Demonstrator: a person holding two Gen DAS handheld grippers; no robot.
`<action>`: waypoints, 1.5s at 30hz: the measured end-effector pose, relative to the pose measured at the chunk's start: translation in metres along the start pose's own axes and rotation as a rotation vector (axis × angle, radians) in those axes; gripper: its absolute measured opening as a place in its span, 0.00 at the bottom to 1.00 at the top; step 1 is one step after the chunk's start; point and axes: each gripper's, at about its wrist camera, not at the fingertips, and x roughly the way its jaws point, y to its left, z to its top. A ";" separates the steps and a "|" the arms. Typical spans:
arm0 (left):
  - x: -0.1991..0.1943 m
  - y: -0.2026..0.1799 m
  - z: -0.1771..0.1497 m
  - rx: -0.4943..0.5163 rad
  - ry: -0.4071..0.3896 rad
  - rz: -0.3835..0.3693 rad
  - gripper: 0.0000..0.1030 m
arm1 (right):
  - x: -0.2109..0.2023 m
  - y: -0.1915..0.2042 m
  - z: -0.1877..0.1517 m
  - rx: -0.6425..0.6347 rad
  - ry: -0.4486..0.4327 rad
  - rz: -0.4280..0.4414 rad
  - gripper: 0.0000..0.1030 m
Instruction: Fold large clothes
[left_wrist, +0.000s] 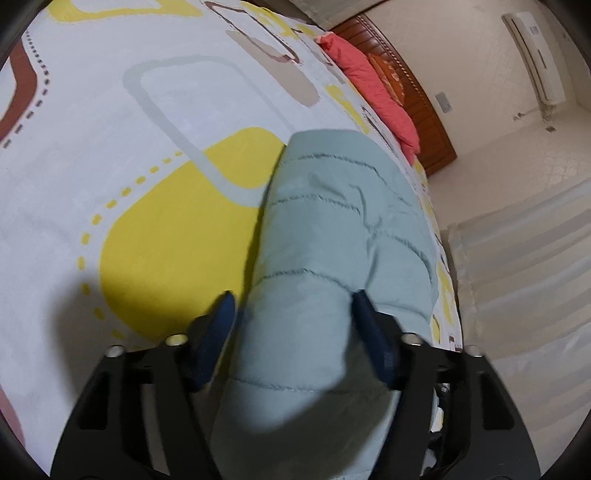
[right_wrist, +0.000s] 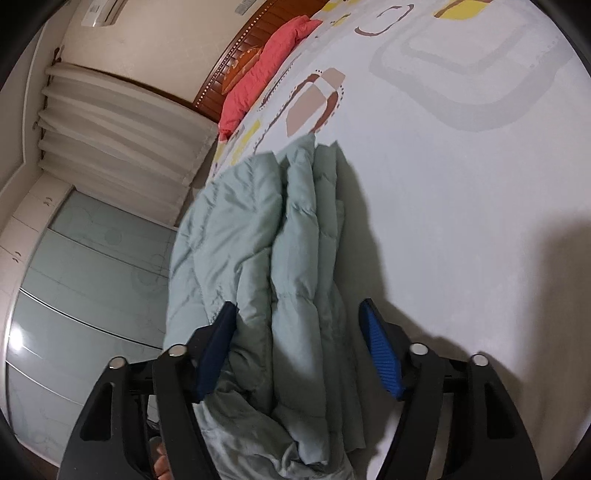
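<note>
No readable writing anywhere, no brand, no label. The jacket (left_wrist: 332, 236), pale green and quilted, lies on the bed (left_wrist: 110, 110) along its edge, long axis running away from both cameras toward the headboard (left_wrist: 417, 110), stitch lines crossing that axis. The coral pillow (left_wrist: 373, 88) sits against the headboard, beyond the jacket's far end.

Left gripper (left_wrist: 295, 325): the near end of the jacket fills the gap, and both blue pads (left_wrist: 369, 332) press on the padded fabric, so it grips the jacket.

Right gripper (right_wrist: 295, 332): folded layers bunch between the fingers, the left pad (right_wrist: 218, 350) against the fabric, the right pad standing clear over the sheet, so this one stands open around the jacket. Curtains (right_wrist: 122, 133) hang beside the headboard.
</note>
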 end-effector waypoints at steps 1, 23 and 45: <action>0.001 0.000 -0.001 -0.001 0.001 -0.003 0.53 | 0.002 0.000 -0.002 0.005 0.011 0.012 0.46; -0.024 0.000 -0.031 0.071 -0.020 0.015 0.53 | -0.010 -0.001 -0.024 0.041 0.011 0.021 0.54; -0.082 -0.021 -0.082 0.362 -0.082 0.245 0.73 | -0.064 0.041 -0.083 -0.166 -0.013 -0.155 0.59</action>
